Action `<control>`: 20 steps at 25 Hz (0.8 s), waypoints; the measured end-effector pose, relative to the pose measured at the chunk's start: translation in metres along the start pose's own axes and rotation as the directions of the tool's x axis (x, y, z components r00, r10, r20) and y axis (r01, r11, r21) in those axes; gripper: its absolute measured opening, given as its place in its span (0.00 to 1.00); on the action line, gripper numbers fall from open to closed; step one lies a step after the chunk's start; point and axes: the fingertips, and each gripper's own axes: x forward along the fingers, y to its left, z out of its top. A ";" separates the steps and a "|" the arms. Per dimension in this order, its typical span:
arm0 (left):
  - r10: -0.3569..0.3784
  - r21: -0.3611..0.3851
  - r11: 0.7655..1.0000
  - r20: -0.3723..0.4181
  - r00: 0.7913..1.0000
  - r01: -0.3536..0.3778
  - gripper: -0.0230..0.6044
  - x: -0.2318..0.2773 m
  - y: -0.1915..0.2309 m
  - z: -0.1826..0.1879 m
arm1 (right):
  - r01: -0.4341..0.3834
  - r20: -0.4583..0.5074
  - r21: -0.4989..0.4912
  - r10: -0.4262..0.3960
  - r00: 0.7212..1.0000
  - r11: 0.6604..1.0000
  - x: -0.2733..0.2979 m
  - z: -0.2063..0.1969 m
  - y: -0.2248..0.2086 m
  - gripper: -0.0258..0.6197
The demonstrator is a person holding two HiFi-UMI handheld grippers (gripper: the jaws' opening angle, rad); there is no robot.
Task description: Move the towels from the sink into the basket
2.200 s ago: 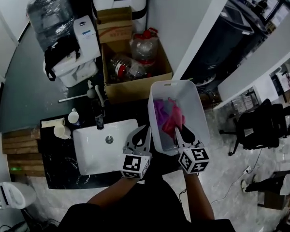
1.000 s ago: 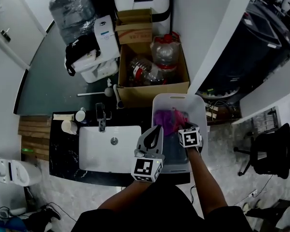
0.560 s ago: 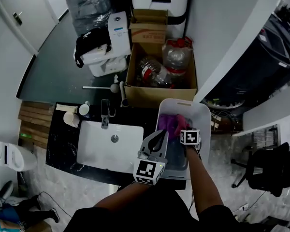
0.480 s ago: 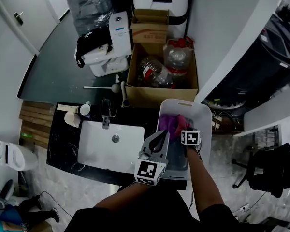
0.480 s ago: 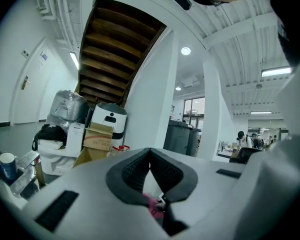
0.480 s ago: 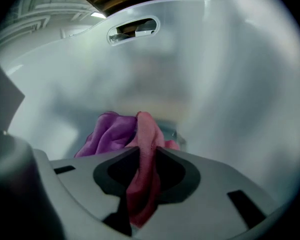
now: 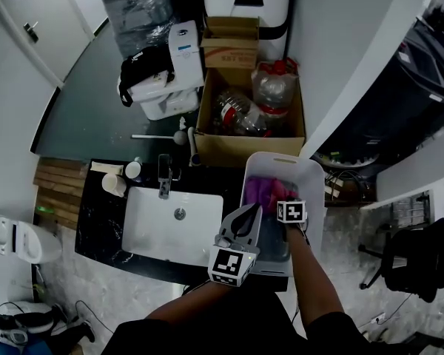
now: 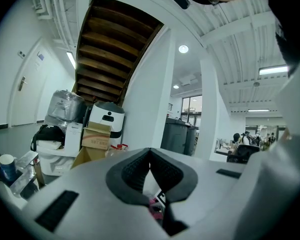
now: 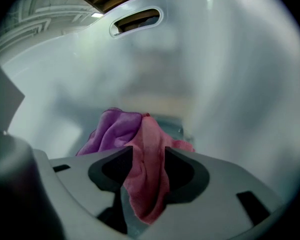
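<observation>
Head view shows the white rectangular sink [image 7: 159,224], left of the white plastic basket [image 7: 281,158], with no towels in it. Between the sink and the basket the left gripper [image 7: 253,210] hovers, forearm reaching forward, jaws closed on nothing. Inside the basket the right gripper [image 9: 149,156] has dropped below the rim since two seconds ago and points steeply down. Its jaws are opening with the pink cloth towel [image 9: 150,184] hanging between them, beside the purple cloth towel [image 9: 112,129]. The release looks underway, so the task seems nearly done.

Office pantry nook, sink [image 7: 154,231], swivel chair [image 7: 408,251]
</observation>
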 end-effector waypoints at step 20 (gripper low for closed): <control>-0.035 0.026 0.999 0.018 0.999 0.035 0.06 -0.020 -0.018 0.007 | -0.169 0.305 0.013 0.157 0.939 0.986 -0.124 0.068 0.053 0.42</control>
